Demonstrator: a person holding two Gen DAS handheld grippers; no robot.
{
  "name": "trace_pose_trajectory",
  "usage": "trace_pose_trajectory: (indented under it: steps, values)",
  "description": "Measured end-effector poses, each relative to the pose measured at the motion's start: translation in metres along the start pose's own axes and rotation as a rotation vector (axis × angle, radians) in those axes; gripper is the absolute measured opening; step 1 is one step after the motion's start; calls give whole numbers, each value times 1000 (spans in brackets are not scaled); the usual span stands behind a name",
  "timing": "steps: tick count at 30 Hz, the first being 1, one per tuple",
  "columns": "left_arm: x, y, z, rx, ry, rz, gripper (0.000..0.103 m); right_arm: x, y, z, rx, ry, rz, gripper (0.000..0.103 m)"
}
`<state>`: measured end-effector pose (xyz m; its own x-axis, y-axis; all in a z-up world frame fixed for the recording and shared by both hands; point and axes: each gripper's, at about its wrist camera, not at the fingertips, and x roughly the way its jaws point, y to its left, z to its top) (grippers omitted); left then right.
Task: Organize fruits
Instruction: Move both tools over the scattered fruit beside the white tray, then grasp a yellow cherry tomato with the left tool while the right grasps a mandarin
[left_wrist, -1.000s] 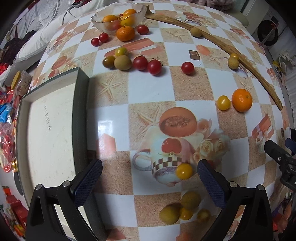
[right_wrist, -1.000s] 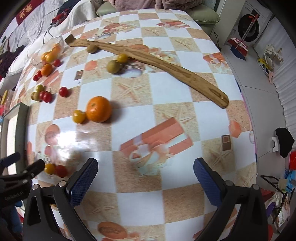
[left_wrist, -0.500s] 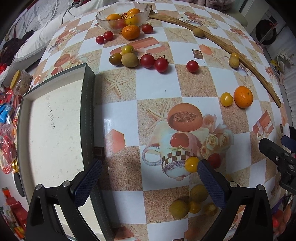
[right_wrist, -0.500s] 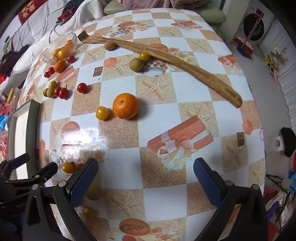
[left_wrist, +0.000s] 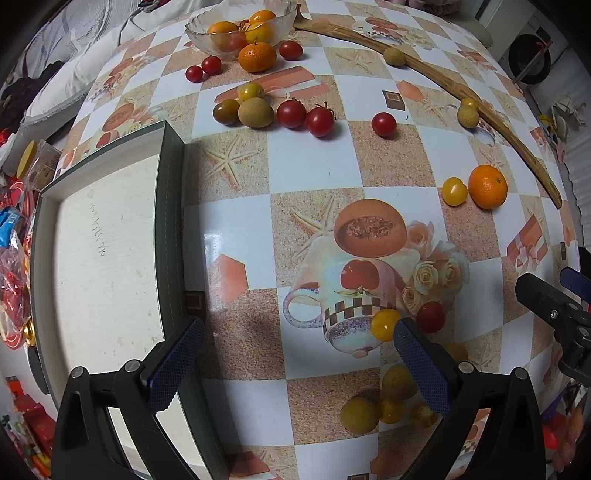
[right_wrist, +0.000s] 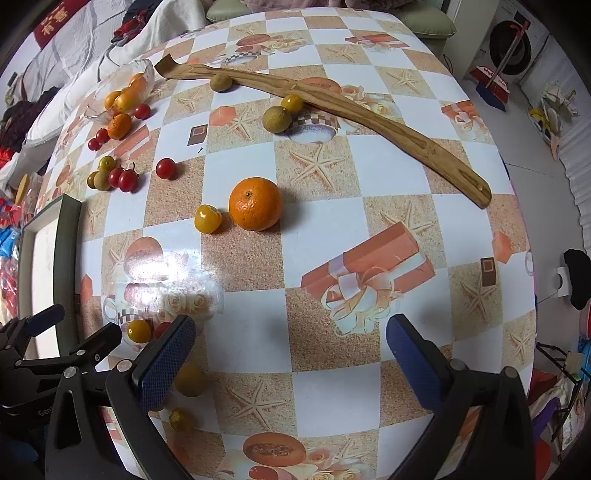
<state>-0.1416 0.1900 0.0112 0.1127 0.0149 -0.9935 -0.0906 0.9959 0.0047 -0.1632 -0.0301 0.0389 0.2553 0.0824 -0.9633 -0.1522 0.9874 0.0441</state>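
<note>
Fruit lies scattered over the patterned table. In the left wrist view my left gripper (left_wrist: 298, 325) is open and holds nothing. A yellow tomato (left_wrist: 384, 324) and a red tomato (left_wrist: 430, 316) lie just beside its right finger, with several yellow-green fruits (left_wrist: 359, 415) nearer the camera. A glass bowl (left_wrist: 236, 37) with oranges stands at the far edge, an orange (left_wrist: 257, 57) next to it. My right gripper (right_wrist: 290, 320) is also open and empty. Ahead of it lie an orange (right_wrist: 255, 208) and a yellow tomato (right_wrist: 208, 219).
A dark-rimmed tray (left_wrist: 170, 221) with a white floor sits at the table's left. A long curved wooden piece (right_wrist: 369, 110) lies across the far right, with small green fruits against it. Red cherry tomatoes (left_wrist: 291, 112) cluster mid-table. Cluttered floor lies beyond the table's edges.
Both grippers stayed open. The left view has shifted, with the yellow tomato now by the right finger and more tray showing. The orange sits nearer the centre of the right view.
</note>
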Motion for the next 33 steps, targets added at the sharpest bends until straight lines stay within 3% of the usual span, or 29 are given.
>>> trace_pose_trajectory:
  steps: [20,26,33]
  values:
    - [25,32,-7,-19,4,-5,103,2,3,1,4,6,7,103]
    - [19,24,-11,-1,-14,-31,103,2,4,1,1,4,3,103]
    - [14,13,10,17,-58,-39,103,7,2,11,-1,-5,-4,103]
